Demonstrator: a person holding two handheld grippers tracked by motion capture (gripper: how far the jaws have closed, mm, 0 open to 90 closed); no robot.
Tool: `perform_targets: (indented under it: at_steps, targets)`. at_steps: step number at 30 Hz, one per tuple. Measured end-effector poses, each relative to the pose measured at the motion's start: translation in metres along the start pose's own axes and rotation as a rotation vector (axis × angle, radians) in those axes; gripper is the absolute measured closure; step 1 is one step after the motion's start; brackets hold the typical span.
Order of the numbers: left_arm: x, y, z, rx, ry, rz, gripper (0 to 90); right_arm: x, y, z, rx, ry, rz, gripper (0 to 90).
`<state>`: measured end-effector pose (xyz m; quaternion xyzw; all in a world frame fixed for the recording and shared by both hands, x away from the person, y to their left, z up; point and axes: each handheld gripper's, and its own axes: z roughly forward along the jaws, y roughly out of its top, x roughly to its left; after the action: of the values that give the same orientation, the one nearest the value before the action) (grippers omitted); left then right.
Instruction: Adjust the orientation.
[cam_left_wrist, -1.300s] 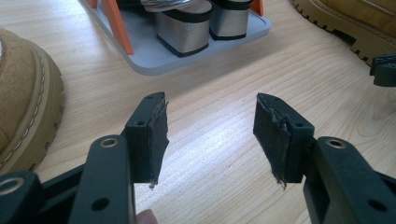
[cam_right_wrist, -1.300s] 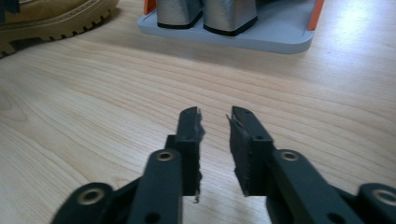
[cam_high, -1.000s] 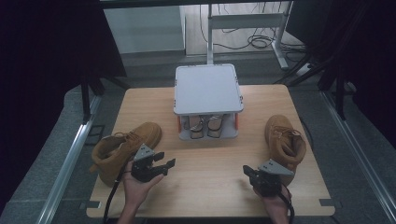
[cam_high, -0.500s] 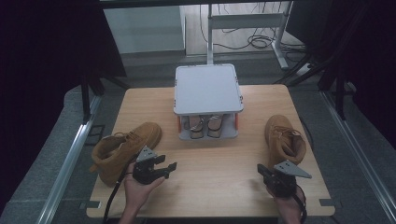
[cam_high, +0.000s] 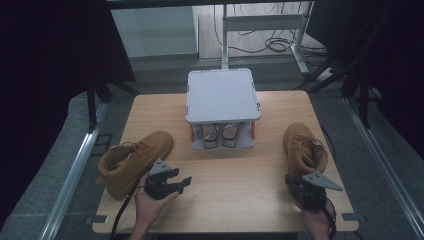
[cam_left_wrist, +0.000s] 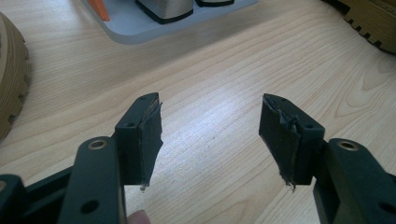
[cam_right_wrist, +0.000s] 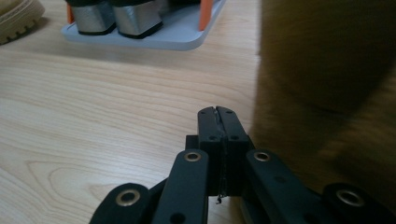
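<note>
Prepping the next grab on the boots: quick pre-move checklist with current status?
1. Left gripper open, nothing between its jaws: ok.
2. Right gripper open for a grasp: not ok, jaws pressed together, empty.
3. Left boot free on the table, beside the left gripper, not held: ok.
4. Right boot upright, just ahead of the right gripper, not held: ok.
5. Grey rack mid-table, apart from both boots: ok.
6. Whether the rack's lower shelf has room, with shoes already there: cannot tell.
</note>
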<state>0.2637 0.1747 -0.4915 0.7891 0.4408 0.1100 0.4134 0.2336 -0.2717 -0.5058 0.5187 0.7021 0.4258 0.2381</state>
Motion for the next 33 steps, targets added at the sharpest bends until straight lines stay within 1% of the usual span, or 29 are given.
perform_targets:
  at_steps: [3,5,7,8,14,16,18,22,27,29,33]
  targets:
    - [0.001,-0.001,0.000,0.004,0.000,-0.001,39.0,-0.004,0.000,-0.002,-0.006,0.009,0.006,89.1]
    - [0.001,-0.001,0.000,0.003,-0.007,-0.008,39.0,-0.003,0.000,-0.002,-0.007,0.008,-0.001,89.1]
    - [0.002,-0.001,-0.001,0.003,-0.005,-0.005,38.9,-0.003,0.000,-0.001,-0.006,0.005,-0.006,89.1]
    - [0.002,-0.001,-0.001,0.003,-0.004,-0.010,38.9,-0.004,0.000,-0.002,-0.006,0.007,-0.004,89.1]
    - [0.003,-0.003,0.000,0.012,-0.003,-0.011,38.9,-0.008,-0.002,-0.007,-0.008,0.030,-0.004,89.2]
    - [0.003,-0.004,0.001,0.013,-0.003,-0.014,38.8,-0.010,-0.002,-0.009,-0.009,0.039,-0.002,89.2]
    - [0.003,-0.004,0.001,0.017,-0.002,-0.014,38.8,-0.013,-0.003,-0.012,-0.009,0.037,-0.002,89.2]
    - [0.003,-0.004,0.002,0.020,-0.003,-0.016,38.7,-0.020,-0.006,-0.018,-0.013,0.045,0.015,89.2]
    - [0.003,-0.005,0.003,0.025,-0.005,-0.015,38.7,-0.029,-0.009,-0.026,-0.017,0.026,0.027,89.2]
    - [0.003,-0.005,0.004,0.028,-0.005,-0.016,38.6,-0.033,-0.011,-0.029,-0.022,0.007,0.032,89.2]
    - [0.004,-0.005,0.004,0.029,-0.005,-0.017,38.6,-0.047,-0.015,-0.039,-0.033,-0.029,0.066,89.2]
